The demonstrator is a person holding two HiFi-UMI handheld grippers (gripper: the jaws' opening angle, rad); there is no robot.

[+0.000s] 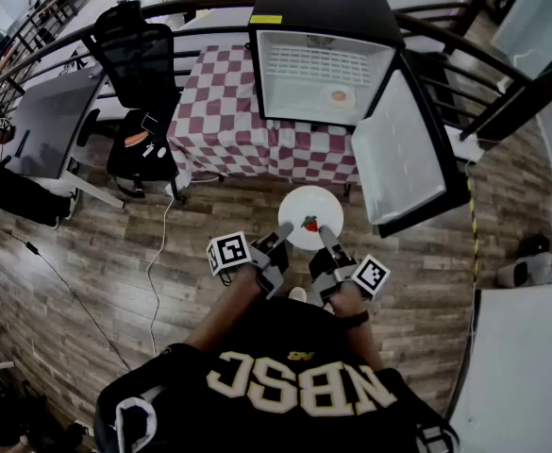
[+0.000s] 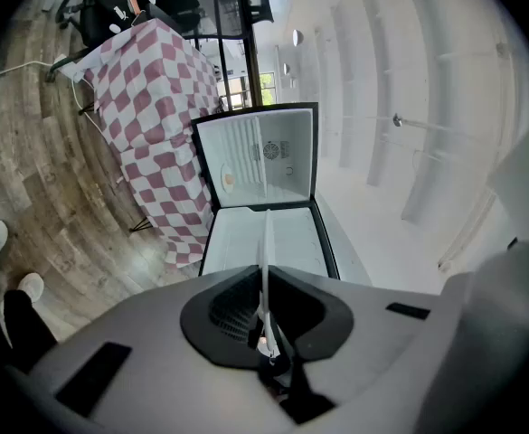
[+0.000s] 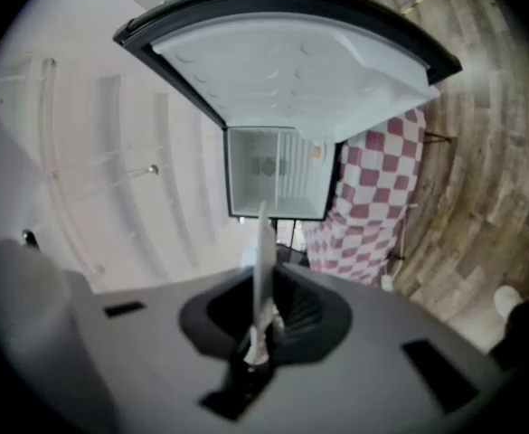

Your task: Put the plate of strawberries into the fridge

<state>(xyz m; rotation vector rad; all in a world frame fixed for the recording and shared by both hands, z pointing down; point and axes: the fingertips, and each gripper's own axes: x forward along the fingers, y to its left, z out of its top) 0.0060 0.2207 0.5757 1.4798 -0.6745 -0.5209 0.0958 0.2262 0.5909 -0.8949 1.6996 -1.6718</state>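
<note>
One strawberry, one plate, one fridge.

Plate: white, smooth, faintly glossy; ceramic or plastic cannot be told. Fridge: matt black outer shell, with a white, smooth moulded plastic lining in the cabinet and on the inside of the door. Tablecloth: matt cloth in a red-and-white check, hanging in soft folds. Floor: wood-grain planks of low sheen. Office chair: black mesh back. Left gripper and right gripper: matt grey plastic bodies with black ribbed pads.
</note>
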